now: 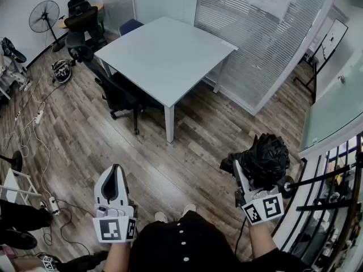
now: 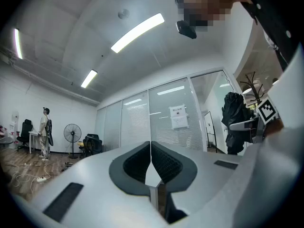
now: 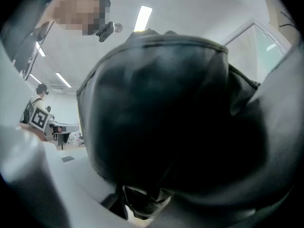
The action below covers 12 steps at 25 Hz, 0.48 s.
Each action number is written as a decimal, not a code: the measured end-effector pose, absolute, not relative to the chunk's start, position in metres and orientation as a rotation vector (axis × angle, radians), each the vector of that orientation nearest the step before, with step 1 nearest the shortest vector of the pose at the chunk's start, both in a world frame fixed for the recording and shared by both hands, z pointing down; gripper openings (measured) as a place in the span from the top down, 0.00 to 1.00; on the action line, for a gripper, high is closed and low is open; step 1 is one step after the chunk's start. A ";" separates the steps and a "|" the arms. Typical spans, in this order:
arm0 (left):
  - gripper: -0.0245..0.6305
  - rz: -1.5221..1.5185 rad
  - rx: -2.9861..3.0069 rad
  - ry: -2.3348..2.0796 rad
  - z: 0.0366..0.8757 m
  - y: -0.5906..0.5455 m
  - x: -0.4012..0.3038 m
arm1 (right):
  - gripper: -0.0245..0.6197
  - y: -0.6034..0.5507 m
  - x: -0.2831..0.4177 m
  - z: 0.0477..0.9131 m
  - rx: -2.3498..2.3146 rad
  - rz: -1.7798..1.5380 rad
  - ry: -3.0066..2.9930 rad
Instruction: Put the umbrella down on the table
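On the wooden floor, white table.

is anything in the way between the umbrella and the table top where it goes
Nothing visible does. Only open wood floor lies between the umbrella, held in the right gripper, and the table, whose top looks bare. The black office chair stands at the table's left side, off that path.
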<state>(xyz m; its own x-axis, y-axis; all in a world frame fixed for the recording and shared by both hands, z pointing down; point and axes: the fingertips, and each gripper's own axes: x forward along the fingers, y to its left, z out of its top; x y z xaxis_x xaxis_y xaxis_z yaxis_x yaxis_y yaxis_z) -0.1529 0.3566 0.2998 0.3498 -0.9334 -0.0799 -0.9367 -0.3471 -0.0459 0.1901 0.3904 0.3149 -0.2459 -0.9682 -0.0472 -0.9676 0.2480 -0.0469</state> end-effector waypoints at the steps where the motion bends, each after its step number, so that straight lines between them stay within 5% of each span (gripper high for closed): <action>1: 0.93 0.059 -2.511 1.744 0.299 0.357 -0.152 | 0.54 0.390 0.191 0.314 -1.886 -0.011 2.429; 12: 0.93 0.050 -2.497 1.772 0.300 0.356 -0.147 | 0.54 0.391 0.201 0.310 -1.834 -0.029 2.401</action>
